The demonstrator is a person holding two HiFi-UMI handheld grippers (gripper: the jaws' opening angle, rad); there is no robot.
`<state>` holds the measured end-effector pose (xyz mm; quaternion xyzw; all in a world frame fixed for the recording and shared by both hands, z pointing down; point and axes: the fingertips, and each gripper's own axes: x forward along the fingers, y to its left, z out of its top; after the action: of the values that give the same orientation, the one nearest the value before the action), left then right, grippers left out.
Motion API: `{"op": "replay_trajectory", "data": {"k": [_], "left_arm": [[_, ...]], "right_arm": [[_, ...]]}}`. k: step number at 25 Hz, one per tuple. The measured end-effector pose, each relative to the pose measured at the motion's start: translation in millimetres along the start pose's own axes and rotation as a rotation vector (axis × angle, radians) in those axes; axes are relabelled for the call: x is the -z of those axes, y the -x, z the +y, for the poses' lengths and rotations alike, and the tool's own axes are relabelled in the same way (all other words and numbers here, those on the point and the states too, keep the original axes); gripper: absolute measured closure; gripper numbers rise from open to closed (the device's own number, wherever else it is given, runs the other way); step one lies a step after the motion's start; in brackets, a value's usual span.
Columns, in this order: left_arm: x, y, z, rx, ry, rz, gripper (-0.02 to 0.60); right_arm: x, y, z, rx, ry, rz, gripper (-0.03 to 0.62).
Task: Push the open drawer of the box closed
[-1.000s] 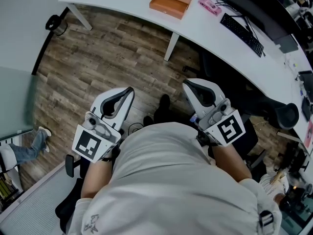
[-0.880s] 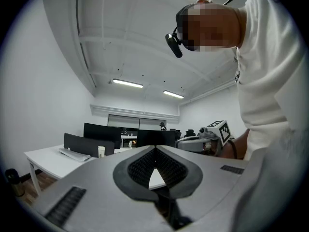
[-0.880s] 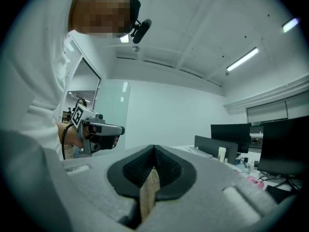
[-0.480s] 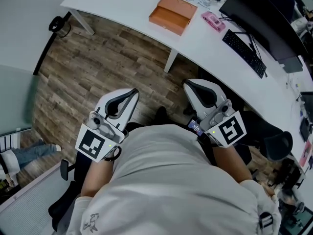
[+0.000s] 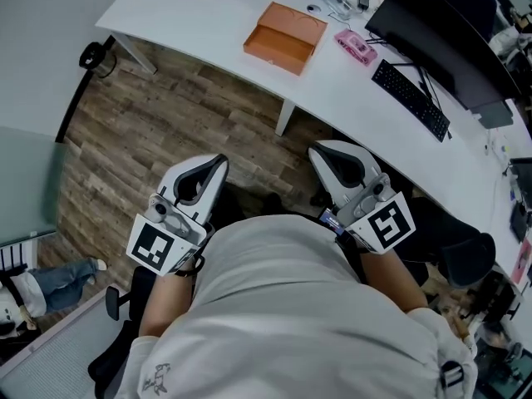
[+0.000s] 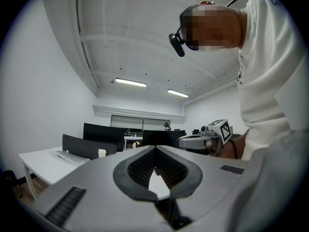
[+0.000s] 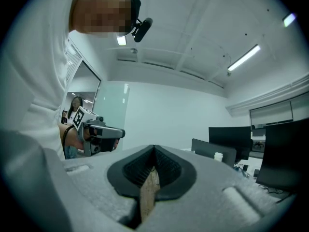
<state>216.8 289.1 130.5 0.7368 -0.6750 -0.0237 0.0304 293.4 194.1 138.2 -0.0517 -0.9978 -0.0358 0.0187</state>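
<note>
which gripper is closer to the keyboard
Right. The right gripper is held near the desk edge, with the keyboard ahead and to its right. The left gripper is well further left, so farther from it.

We wear a white short-sleeved shirt (image 5: 283, 306), with a small dark print (image 5: 155, 379) behind the left gripper (image 5: 218, 161). It and the right gripper (image 5: 316, 149) are white shells with black ribbed pads (image 6: 140, 166) and black-and-white marker cubes (image 5: 154, 245).
</note>
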Motion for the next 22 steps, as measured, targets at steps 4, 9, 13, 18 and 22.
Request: {"op": "replay_trajectory", "data": {"k": [4,9,13,18,22], "left_arm": [[-5.0,-12.7,17.2,0.021,0.000,-0.020,0.583],[-1.9,-27.2,43.0,0.063,0.019,-0.019,0.583],[-3.7,-39.3,66.2,0.110,0.021,-0.018,0.583],[-7.2,-40.7,120.6,0.141,0.027,-0.014,0.583],[-18.6,-36.6,172.4,0.173,0.017,-0.010,0.583]], "right_arm": [[3.3,-10.5,-12.2,0.030,-0.006,0.010,0.591],[5.1,-28.7,-21.2,0.065,-0.007,0.028,0.591],[10.0,-49.0,-32.3,0.102,-0.021,0.046,0.591],[11.5,-97.7,-42.8,0.140,-0.032,0.060,0.591],[0.9,-148.9,-46.0,0.173,-0.030,0.060,0.591]]}}
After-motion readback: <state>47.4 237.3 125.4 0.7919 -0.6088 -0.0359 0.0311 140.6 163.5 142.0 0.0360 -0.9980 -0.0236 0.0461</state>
